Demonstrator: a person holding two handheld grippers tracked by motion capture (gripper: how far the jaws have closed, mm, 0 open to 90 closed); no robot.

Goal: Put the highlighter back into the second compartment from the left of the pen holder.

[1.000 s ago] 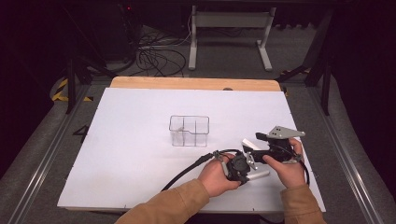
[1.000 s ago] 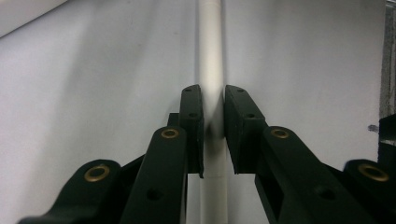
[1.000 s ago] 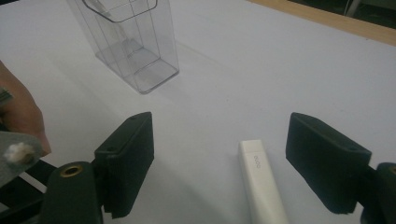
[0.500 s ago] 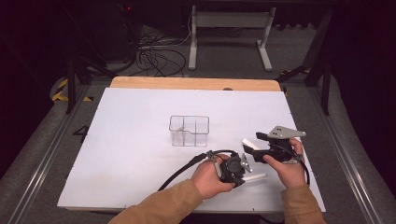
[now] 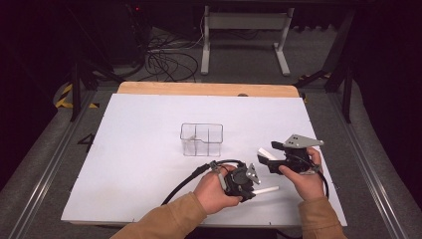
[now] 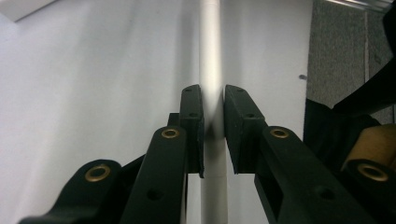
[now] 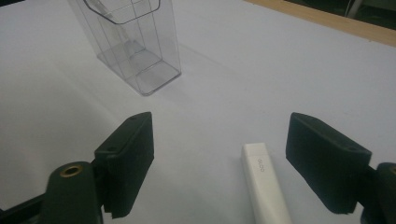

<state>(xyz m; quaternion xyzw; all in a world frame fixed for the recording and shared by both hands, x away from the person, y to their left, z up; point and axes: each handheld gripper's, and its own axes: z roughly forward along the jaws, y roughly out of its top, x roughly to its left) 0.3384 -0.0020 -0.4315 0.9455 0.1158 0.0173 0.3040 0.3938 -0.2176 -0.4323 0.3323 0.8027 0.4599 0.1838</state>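
**Stick carried toward organiser**

Care is needed: the slim white plastic stick (image 6: pixel 210 70) is clamped between the left gripper (image 5: pixel 247 185) pads. The clear divided plastic organiser (image 5: pixel 201 139) lies ahead; the stick should be tipped upright. The right gripper (image 7: pixel 219 158) is spread wide around another white stick (image 7: pixel 264 186).

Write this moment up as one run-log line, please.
left gripper: shut on white pen, lifted | right gripper: open over second white pen on table | clear organizer: upright, apart
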